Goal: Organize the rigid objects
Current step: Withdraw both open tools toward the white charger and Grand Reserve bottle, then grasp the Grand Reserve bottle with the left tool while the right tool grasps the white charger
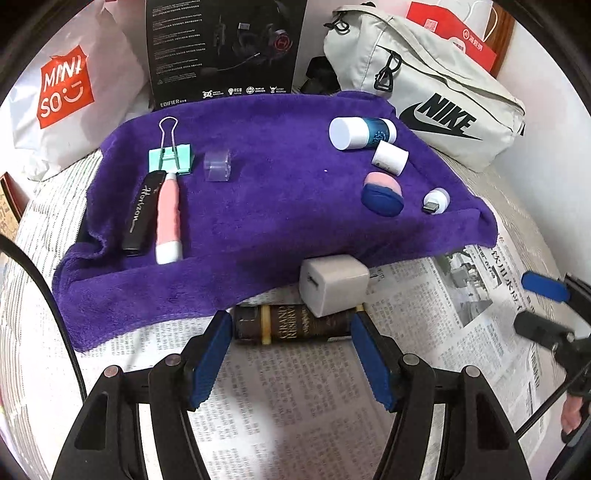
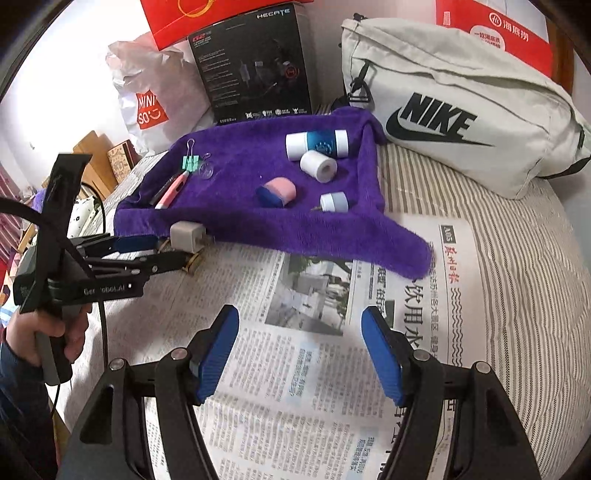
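A purple towel (image 1: 266,199) (image 2: 258,177) holds a teal binder clip (image 1: 170,157), a clear small box (image 1: 218,165), a black pen-shaped stick (image 1: 142,214), a pink-white tube (image 1: 168,218), a blue-white bottle (image 1: 360,133), a white cap (image 1: 389,157), a pink-blue sponge (image 1: 382,195) and a small USB plug (image 1: 436,201). On the newspaper, a dark brown bottle (image 1: 291,326) lies on its side with a white charger cube (image 1: 332,284) resting against it. My left gripper (image 1: 291,354) is open, its pads either side of the brown bottle's ends. My right gripper (image 2: 299,354) is open and empty over the newspaper.
A newspaper (image 2: 332,332) covers a striped bed. Behind the towel stand a black headset box (image 1: 225,51), a Miniso bag (image 1: 66,92), a white Nike bag (image 1: 436,92) and red paper bags (image 2: 495,33). The left gripper shows in the right wrist view (image 2: 147,247).
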A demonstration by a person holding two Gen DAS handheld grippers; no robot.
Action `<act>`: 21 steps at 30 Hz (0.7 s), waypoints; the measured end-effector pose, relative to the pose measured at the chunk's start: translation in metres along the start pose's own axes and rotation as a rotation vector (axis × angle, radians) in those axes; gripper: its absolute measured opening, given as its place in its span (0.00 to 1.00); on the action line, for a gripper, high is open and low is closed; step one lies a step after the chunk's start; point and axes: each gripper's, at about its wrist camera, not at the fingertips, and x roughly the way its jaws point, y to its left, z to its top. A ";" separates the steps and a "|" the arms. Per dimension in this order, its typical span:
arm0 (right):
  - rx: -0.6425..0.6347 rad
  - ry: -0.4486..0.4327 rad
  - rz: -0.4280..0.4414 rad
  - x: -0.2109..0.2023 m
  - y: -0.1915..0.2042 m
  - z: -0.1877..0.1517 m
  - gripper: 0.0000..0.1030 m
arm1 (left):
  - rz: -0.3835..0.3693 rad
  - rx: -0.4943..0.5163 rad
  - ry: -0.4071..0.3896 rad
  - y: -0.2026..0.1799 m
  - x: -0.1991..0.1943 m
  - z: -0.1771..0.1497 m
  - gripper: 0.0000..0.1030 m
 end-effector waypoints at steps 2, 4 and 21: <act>-0.003 0.000 0.006 0.001 -0.002 -0.001 0.66 | 0.024 0.002 0.002 -0.005 0.001 0.002 0.67; -0.001 0.003 0.021 0.003 -0.005 -0.002 0.66 | 0.036 0.002 0.006 -0.008 0.001 0.003 0.69; 0.021 0.017 0.069 0.011 -0.022 -0.011 0.66 | 0.110 0.008 0.019 -0.013 0.003 -0.009 0.78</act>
